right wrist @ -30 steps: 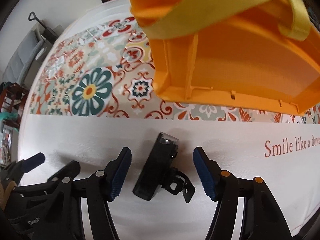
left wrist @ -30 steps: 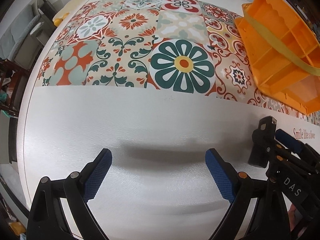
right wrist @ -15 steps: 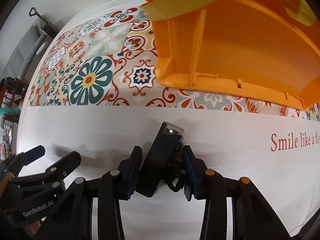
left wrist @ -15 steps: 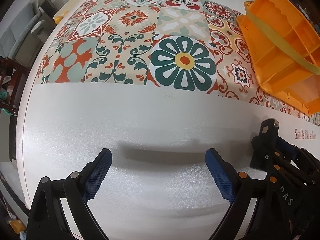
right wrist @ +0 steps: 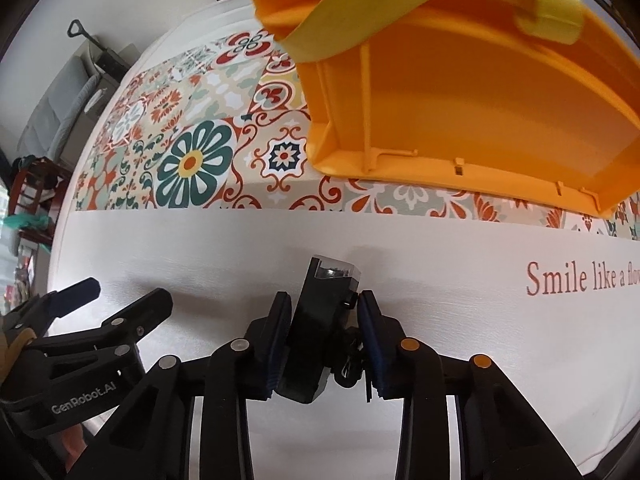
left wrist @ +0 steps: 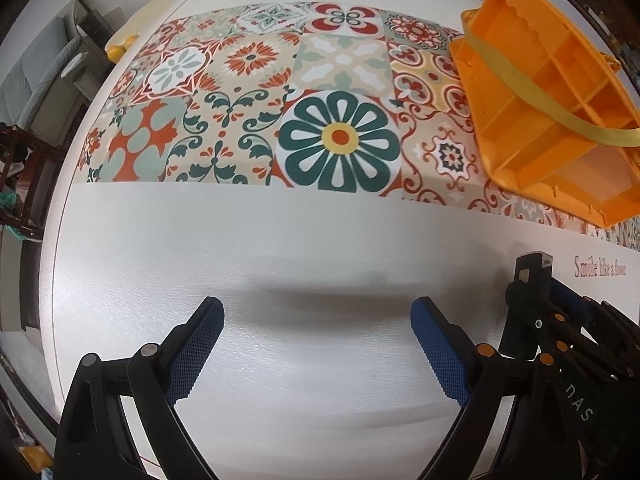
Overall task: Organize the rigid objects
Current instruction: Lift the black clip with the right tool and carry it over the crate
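Because the black bike light [right wrist: 320,332] belongs in the orange organizer [right wrist: 480,92], the right gripper [right wrist: 324,340] clamps it while the left gripper [left wrist: 316,344] waits wide and empty.

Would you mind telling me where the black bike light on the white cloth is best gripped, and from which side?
Grip the bike light across its long flat sides at mid-body, coming from above. It lies flat with its clear lens end pointing toward the orange organizer, and its mount sticks out on one side. The right gripper is shut on it that way.
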Demonstrator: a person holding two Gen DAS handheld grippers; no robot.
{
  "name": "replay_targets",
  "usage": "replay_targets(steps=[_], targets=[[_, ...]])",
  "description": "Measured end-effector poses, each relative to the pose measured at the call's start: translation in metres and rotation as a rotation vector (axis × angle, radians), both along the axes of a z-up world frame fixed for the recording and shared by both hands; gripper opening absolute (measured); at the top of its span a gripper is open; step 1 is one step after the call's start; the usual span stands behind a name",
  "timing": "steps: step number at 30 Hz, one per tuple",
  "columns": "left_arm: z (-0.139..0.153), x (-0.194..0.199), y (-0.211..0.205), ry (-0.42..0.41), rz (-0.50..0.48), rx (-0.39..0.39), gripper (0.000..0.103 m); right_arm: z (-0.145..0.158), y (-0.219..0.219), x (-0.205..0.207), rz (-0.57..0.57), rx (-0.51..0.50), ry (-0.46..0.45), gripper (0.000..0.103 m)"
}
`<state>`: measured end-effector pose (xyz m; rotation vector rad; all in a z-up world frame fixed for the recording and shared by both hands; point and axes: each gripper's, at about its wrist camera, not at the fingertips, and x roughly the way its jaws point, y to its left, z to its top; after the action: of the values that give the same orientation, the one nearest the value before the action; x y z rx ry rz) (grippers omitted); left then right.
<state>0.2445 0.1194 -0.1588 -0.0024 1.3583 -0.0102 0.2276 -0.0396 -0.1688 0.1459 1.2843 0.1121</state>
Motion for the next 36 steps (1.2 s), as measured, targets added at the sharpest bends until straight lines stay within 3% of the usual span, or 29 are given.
replay_targets(steps=[32,36], targets=[[0.079,-0.022,-0.049,-0.166,-0.021,-0.016,0.096,0.098,-0.067,-0.029,-0.005,0.060,-0.202,0.034],[0.091,-0.020,-0.056,-0.199,-0.022,-0.015,0.100,0.110,-0.076,-0.028,-0.008,0.067,-0.230,0.034]])
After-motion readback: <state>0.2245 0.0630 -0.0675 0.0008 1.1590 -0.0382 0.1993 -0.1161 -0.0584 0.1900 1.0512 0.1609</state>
